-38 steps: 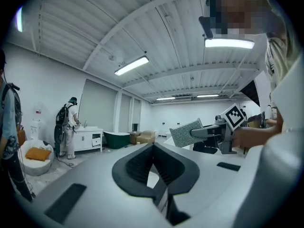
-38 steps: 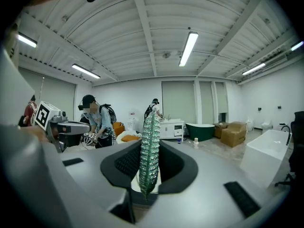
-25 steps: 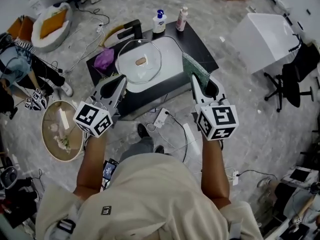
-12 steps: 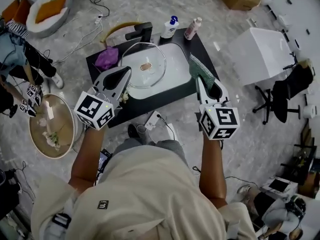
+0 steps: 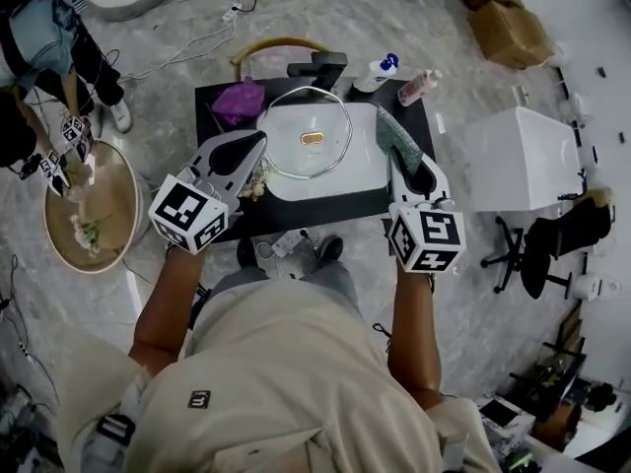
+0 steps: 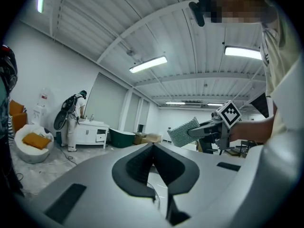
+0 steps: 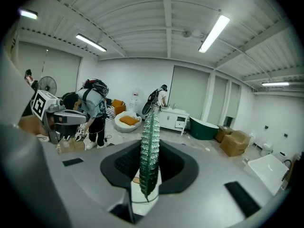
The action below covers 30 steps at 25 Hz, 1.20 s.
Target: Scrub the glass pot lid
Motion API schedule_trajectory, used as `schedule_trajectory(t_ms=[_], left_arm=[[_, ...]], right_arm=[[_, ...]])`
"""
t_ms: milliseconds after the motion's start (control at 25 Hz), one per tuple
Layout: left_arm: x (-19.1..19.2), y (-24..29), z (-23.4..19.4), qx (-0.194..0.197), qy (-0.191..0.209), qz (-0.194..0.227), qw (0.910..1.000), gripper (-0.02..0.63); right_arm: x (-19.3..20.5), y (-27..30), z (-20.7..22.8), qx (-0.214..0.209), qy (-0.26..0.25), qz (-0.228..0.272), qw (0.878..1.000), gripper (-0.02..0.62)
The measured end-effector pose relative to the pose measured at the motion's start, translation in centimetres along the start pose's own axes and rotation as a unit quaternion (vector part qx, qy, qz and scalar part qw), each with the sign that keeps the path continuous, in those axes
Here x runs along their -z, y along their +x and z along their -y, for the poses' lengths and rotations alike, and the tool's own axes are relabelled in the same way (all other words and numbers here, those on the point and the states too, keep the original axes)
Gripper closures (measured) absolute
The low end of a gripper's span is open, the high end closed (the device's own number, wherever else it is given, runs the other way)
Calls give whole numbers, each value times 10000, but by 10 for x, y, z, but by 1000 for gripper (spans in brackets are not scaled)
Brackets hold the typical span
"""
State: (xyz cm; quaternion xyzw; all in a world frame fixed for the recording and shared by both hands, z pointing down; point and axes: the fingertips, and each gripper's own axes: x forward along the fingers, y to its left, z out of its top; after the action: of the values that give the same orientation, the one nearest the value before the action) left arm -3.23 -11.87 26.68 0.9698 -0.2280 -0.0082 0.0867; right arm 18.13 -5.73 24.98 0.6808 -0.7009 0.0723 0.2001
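Observation:
The glass pot lid [image 5: 296, 116] lies flat over the white basin [image 5: 367, 175] on the black table, its brown knob [image 5: 312, 138] facing up. My left gripper [image 5: 260, 139] is shut on nothing, its tip at the lid's left rim; in the left gripper view its jaws [image 6: 153, 148] meet with no gap. My right gripper [image 5: 393, 159] is shut on a green scrub pad [image 5: 397, 136] that stands just right of the lid. In the right gripper view the scrub pad [image 7: 149, 151] shows edge-on between the jaws.
A purple cloth [image 5: 240, 101], a black faucet [image 5: 317, 67] and two bottles [image 5: 380, 71] [image 5: 419, 86] sit along the table's back. A round wooden tray [image 5: 89, 220], cables and a power strip [image 5: 286, 244] lie on the floor. A white box [image 5: 518, 161] stands to the right, and a person [image 5: 44, 37] to the left.
The head view has swung, so the table now sits squarer and higher in the frame. Both grippers hold their places by the basin, and the right stays shut on the scrub pad.

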Motion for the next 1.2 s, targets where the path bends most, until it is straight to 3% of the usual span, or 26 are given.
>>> schedule_trajectory(t_ms=[320,560,800,1200], left_arm=[[12,2,-30,-1079,-139,-271,9937,591],[19,16,-31,-1477,-237,-368,9881,591],[47,15,-42,-1784,-573,-436,9813,591],[107,22,-61,-1743,-813,-714,9787,591]], right_arm=[[9,83,1,-1047,-69,-159,9944,511],[39,136,6,-1521,-149,-603,9864,512],[84,190,0,-1704,-280,-1138,9784,512],[151,285,-8,-1502,-929,-1604,9711,512]])
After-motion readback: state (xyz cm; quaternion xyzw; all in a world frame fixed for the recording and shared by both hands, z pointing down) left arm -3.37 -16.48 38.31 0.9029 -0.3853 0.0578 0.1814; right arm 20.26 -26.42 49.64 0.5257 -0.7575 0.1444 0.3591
